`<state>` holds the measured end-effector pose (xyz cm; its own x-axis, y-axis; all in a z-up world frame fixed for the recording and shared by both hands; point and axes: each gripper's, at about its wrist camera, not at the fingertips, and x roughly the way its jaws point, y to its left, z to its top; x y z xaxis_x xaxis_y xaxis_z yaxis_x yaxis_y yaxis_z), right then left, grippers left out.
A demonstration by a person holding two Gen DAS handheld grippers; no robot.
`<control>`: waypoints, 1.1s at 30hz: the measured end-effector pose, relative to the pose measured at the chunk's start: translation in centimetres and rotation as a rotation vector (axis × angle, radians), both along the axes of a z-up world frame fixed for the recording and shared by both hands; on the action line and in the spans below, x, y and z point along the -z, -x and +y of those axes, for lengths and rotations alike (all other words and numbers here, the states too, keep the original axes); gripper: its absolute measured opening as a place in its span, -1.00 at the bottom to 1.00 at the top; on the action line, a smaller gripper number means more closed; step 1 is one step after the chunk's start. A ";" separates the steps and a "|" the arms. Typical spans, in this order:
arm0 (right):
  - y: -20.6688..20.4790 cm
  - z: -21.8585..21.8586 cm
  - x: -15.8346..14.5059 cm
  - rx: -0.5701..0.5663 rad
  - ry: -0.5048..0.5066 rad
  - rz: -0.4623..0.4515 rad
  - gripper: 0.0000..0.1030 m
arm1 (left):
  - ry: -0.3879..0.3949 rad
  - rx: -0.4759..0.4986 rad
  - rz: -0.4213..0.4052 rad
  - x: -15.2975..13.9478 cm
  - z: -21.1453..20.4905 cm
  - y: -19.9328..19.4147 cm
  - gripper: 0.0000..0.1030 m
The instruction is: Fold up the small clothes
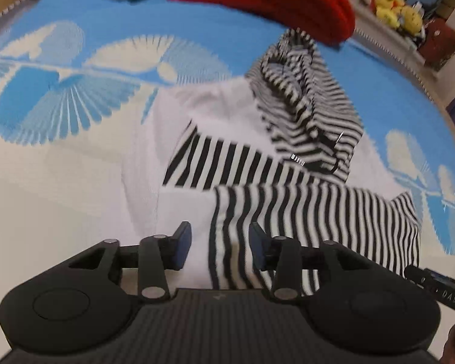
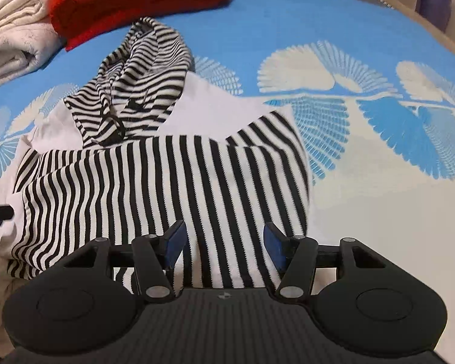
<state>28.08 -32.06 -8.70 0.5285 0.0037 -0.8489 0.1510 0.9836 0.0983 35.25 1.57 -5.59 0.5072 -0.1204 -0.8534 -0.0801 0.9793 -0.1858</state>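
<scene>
Striped hooded garment (image 2: pixel 166 182) lies half folded on the blue-and-white patterned spread (image 2: pixel 364 45), its hood toward the far red cloth (image 2: pixel 136 0). Your left tongs (image 1: pixel 220 242) hover parted over its left edge, gripping nothing. Your right tongs (image 2: pixel 224 242) hover equally parted and empty over its near right part.

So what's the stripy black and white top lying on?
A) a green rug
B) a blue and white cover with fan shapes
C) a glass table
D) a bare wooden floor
B: the striped top lies spread on the blue and white cover, whose pale fan-shaped pattern shows all round it in both wrist views.
</scene>
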 end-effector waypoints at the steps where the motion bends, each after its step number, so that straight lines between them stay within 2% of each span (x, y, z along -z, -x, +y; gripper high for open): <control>1: 0.0 -0.1 -0.1 0.005 0.001 -0.001 0.13 | -0.004 0.004 -0.017 -0.4 -0.2 0.1 -0.05; 5: 0.9 -0.8 -0.6 0.019 0.001 -0.017 0.13 | -0.010 0.015 -0.068 -1.5 -1.0 0.3 -0.05; 13: 1.1 -3.5 0.1 0.043 0.075 0.023 0.12 | -0.114 0.090 -0.198 -4.8 -3.0 0.5 -0.05; 17: 0.9 -4.5 -0.2 0.054 0.072 0.014 0.12 | -0.132 0.109 -0.230 -5.4 -4.0 -2.1 -0.09; 19: 0.8 -4.8 -0.4 0.055 0.073 0.008 0.12 | -0.136 0.119 -0.241 -5.5 -4.8 -4.8 -0.23; 21: 0.7 -5.0 -0.4 0.052 0.069 0.010 0.12 | -0.136 0.136 -0.246 -5.4 -5.7 -8.3 -0.54; 24: 0.6 -5.3 0.0 0.053 0.066 0.024 0.12 | -0.162 0.155 -0.247 -4.6 -7.4 -14.4 -0.68; 27: 0.4 -5.6 0.3 0.053 0.068 0.036 0.12 | -0.214 0.188 -0.244 -3.0 -9.3 -20.9 -0.69; 31: 0.2 -5.6 0.7 0.038 0.075 0.049 0.12 | -0.228 0.190 -0.232 -0.1 -11.3 -29.6 -0.68; 33: 0.1 -5.5 0.9 0.025 0.081 0.057 0.12 | -0.229 0.191 -0.224 1.3 -12.3 -33.3 -0.53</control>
<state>27.98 -37.56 -9.65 0.4782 -0.0787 -0.8747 0.1788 0.9839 0.0092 68.59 -10.74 -6.89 0.6709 -0.0498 -0.7399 0.1257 0.9909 0.0472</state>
